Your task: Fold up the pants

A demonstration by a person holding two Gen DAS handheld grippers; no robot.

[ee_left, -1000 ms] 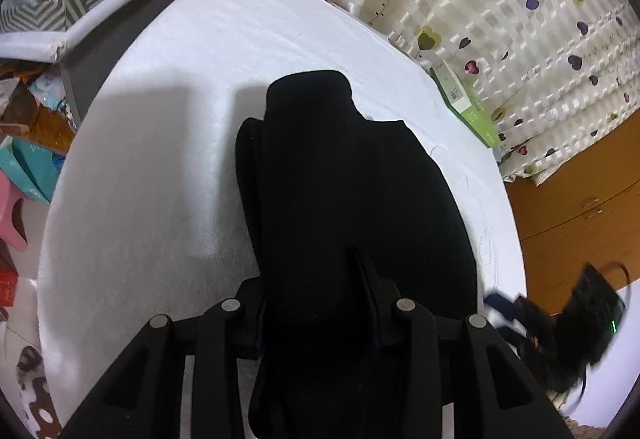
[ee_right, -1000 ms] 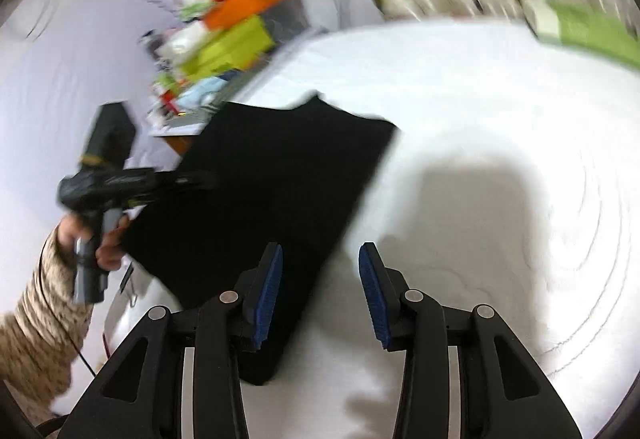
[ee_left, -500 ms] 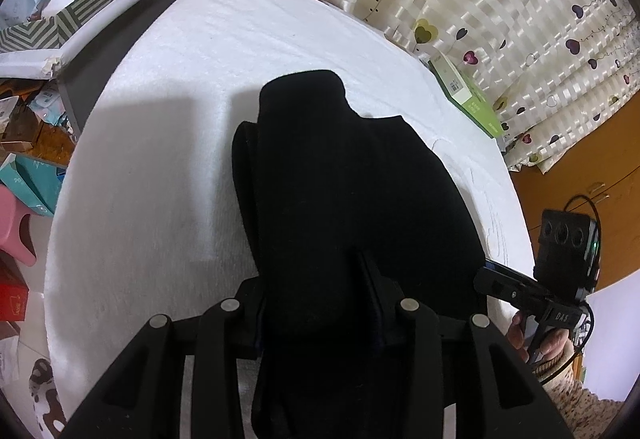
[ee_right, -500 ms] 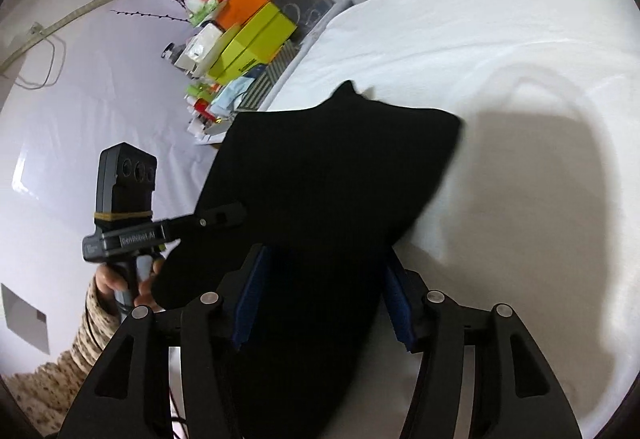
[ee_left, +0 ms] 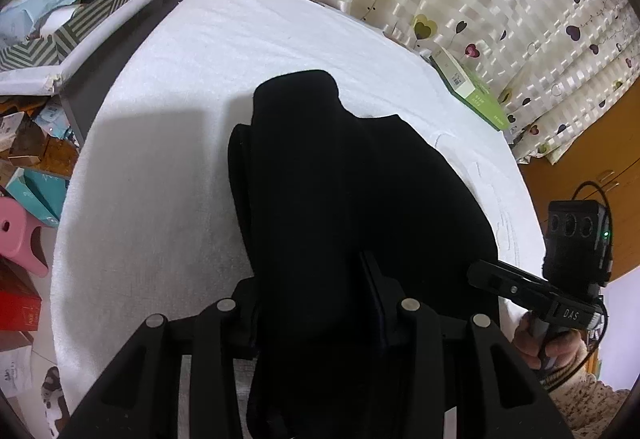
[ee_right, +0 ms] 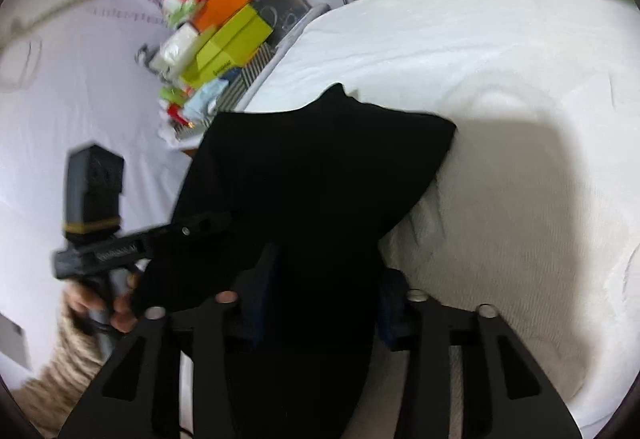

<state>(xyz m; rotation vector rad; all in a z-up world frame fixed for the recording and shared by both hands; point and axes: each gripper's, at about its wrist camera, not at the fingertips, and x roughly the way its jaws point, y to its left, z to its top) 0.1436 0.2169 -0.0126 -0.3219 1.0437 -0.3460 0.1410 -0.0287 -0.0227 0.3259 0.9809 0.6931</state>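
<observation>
Black fabric fills both your grips: your left gripper [ee_left: 316, 303] is clamped on a thick fold of the pants [ee_left: 344, 175], your right gripper's [ee_right: 324, 295] jaws are closing on their other corner, and they lie bunched on the white bedsheet [ee_left: 168, 143].

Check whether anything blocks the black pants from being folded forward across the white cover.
Nothing visible does. The black pants already sit between both grippers' fingers: the left gripper holds a bunch of cloth, and the right gripper is closing with cloth between its jaws. The white cover ahead lies bare; the green box sits off at its edge.
</observation>
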